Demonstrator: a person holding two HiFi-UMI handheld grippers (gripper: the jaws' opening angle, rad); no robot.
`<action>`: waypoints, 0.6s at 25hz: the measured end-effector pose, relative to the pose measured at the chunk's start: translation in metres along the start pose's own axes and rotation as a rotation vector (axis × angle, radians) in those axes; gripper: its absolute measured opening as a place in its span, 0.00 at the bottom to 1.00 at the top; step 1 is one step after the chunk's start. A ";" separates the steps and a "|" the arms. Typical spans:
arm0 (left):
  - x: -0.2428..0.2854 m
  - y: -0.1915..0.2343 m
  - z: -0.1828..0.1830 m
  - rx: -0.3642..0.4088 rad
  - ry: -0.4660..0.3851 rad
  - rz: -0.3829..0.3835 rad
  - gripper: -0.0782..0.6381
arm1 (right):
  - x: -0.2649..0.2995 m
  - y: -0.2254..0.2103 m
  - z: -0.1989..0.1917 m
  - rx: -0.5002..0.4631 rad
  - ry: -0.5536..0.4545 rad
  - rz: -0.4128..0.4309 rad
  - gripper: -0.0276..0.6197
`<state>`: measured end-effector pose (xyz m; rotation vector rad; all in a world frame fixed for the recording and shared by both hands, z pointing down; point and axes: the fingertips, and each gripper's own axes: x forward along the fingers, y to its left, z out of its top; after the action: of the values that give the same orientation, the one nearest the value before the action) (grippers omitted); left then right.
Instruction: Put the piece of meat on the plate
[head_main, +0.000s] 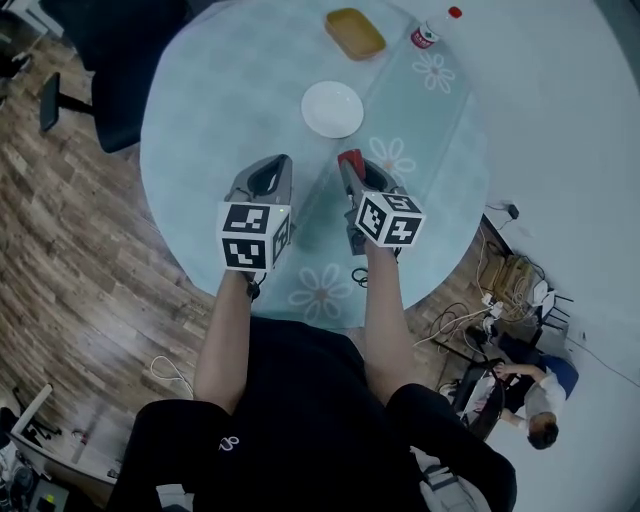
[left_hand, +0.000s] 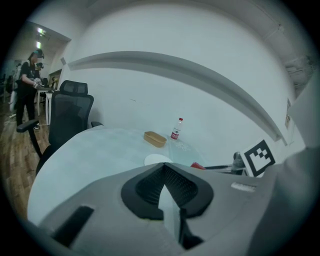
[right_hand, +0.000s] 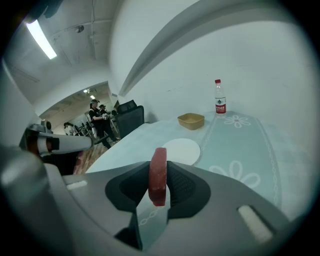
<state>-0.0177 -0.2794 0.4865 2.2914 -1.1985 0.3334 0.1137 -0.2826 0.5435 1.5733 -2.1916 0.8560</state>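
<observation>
A red piece of meat (right_hand: 158, 176) stands on edge between the pads of my right gripper (right_hand: 159, 167), which is shut on it. In the head view the meat (head_main: 350, 158) hangs over the pale blue flowered table (head_main: 200, 110), a short way in front of the empty white plate (head_main: 332, 109). The plate (right_hand: 181, 150) lies straight ahead of the right jaws. My left gripper (head_main: 279, 162) hovers beside the right one, to the left, shut with nothing in it. The left gripper view shows its closed tips (left_hand: 163, 166), the plate (left_hand: 156, 160) beyond them and the meat (left_hand: 197, 165) to the right.
A tan tray (head_main: 355, 33) and a red-capped water bottle (head_main: 432, 32) stand at the far side of the table. A black office chair (head_main: 110, 60) sits at the table's left. Cables and a seated person (head_main: 535, 395) are on the floor at the lower right.
</observation>
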 end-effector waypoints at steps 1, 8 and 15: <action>0.002 0.002 -0.001 -0.004 0.005 0.005 0.10 | 0.008 -0.005 0.001 -0.026 0.016 0.000 0.20; 0.011 0.015 -0.008 -0.011 0.035 0.020 0.10 | 0.064 -0.029 0.015 -0.265 0.097 -0.018 0.20; 0.020 0.028 -0.015 -0.017 0.065 0.048 0.10 | 0.115 -0.045 0.032 -0.526 0.152 -0.063 0.20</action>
<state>-0.0284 -0.2981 0.5175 2.2228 -1.2201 0.4101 0.1185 -0.3983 0.5961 1.2630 -2.0246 0.3237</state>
